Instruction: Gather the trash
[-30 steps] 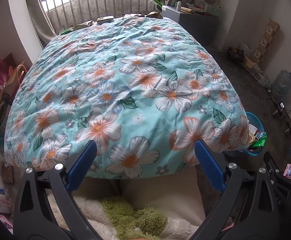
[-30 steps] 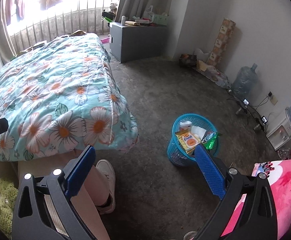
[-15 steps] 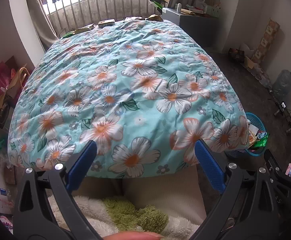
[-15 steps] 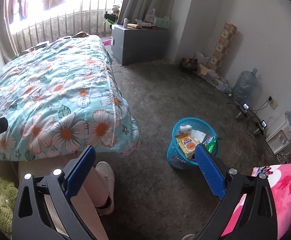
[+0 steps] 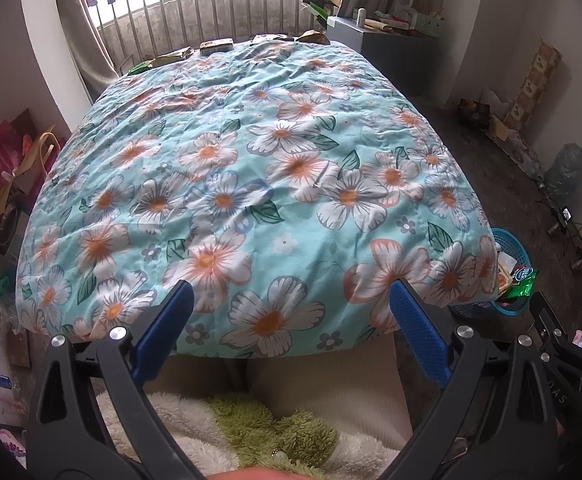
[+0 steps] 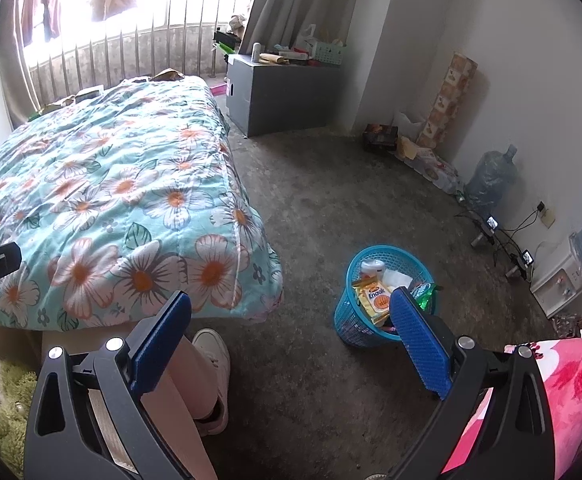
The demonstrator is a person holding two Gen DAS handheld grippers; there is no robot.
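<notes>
A blue mesh trash basket (image 6: 355, 326) stands on the floor right of the bed, filled with wrappers, a yellow snack packet (image 6: 373, 298) and a green packet (image 6: 423, 292). It also shows in the left wrist view (image 5: 513, 246) behind the bed corner. Several wrappers (image 5: 216, 46) lie along the bed's far edge by the window. My left gripper (image 5: 291, 332) is open and empty over the near end of the bed. My right gripper (image 6: 291, 334) is open and empty above the floor, near the basket.
The bed carries a floral quilt (image 5: 251, 184). A grey cabinet (image 6: 283, 92) stands at the far wall. A water jug (image 6: 491, 176), cables and boxes line the right wall. The person's legs and white shoe (image 6: 211, 356) are below. Bags (image 5: 7, 160) sit left of the bed.
Both grippers have risen and pulled back slightly, so the bed and basket sit a little lower and farther in view. Both jaws stay open.
</notes>
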